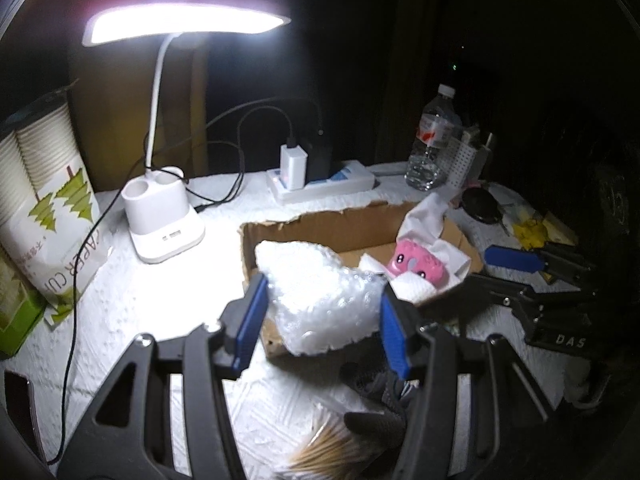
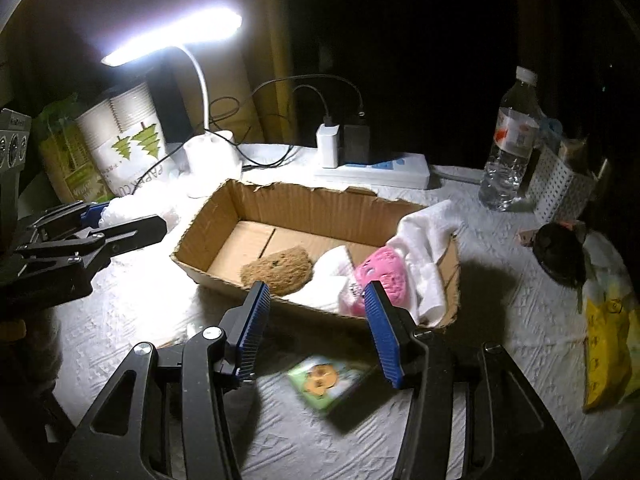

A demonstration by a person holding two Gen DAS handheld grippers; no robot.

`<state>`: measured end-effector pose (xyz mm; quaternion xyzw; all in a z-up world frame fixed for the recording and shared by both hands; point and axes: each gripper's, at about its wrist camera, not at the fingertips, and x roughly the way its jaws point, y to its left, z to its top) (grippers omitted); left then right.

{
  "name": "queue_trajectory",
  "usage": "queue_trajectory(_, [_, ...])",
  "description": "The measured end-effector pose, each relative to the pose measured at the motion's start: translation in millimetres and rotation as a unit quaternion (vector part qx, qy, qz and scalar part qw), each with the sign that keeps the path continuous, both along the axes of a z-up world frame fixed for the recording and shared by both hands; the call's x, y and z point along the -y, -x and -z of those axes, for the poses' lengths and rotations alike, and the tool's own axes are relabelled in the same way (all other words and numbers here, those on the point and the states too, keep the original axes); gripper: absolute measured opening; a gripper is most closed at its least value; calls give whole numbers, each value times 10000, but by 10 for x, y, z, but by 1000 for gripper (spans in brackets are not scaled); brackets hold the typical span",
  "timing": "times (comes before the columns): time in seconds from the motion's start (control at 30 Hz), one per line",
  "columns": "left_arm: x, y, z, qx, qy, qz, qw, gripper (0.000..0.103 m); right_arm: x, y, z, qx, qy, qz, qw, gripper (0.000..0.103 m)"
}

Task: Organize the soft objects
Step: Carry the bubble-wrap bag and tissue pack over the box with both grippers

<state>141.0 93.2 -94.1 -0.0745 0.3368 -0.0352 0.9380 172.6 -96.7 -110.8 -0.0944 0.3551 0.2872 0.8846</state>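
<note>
1. Dim room, with a white textured tablecloth [image 2: 500, 280] lit only by a desk lamp [image 1: 168, 216] at the back left, beside a sleeve of paper cups [image 1: 44, 168].
2. Left gripper [image 1: 320, 320] holds a crumpled wad of bubble wrap [image 1: 316, 300] between its blue pads, jaws closed on it, over the near-left corner of the cardboard box [image 2: 304, 204].
3. Inside the box, from the right wrist view: a brown fuzzy toy [image 2: 276, 270], then white socks [image 2: 428, 240] draped over the right wall, with a pink plush [image 2: 382, 276] tucked among them.
4. Right gripper [image 2: 316, 320] hangs just short of the box's near wall, fingers spread wide and holding nothing; a small green packet [image 2: 324, 380] lies blurred on the cloth beneath it.
5. Judged step: depositing the bubble wrap. The next move probably calls for lowering it into the bare left half of the box and spreading the jaws, so that it does not spring back over the torn rim.
</note>
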Motion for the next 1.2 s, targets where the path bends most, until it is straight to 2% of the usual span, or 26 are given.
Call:
queue_trajectory(0.33, [70, 22, 155, -163, 66, 34, 9998, 53, 146, -17, 438, -580, 104, 245, 9980, 53])
queue_trajectory(0.47, [89, 97, 224, -238, 94, 1, 9997, 53, 102, 4, 639, -800, 163, 213, 9964, 61])
queue_trajectory(0.6, [85, 173, 286, -324, 81, -61, 9994, 53, 61, -20, 844, -1042, 164, 272, 9941, 76])
queue_trajectory(0.63, [77, 182, 299, -348, 76, -80, 9993, 53, 50, -24, 893, -1102, 157, 299, 9933, 76])
queue_trajectory(0.87, [24, 264, 321, -395, 56, -173, 9991, 53, -46, -70, 1000, -1115, 237, 426, 9926, 76])
queue_trajectory(1.07, [4, 307, 279, -341, 66, -185, 9992, 53, -48, -49, 984, -1061, 256, 361, 9934, 63])
queue_trajectory(1.2, [27, 311, 240, -292, 65, -145, 9994, 53, 6, 31, 886, -982, 178, 291, 9946, 60])
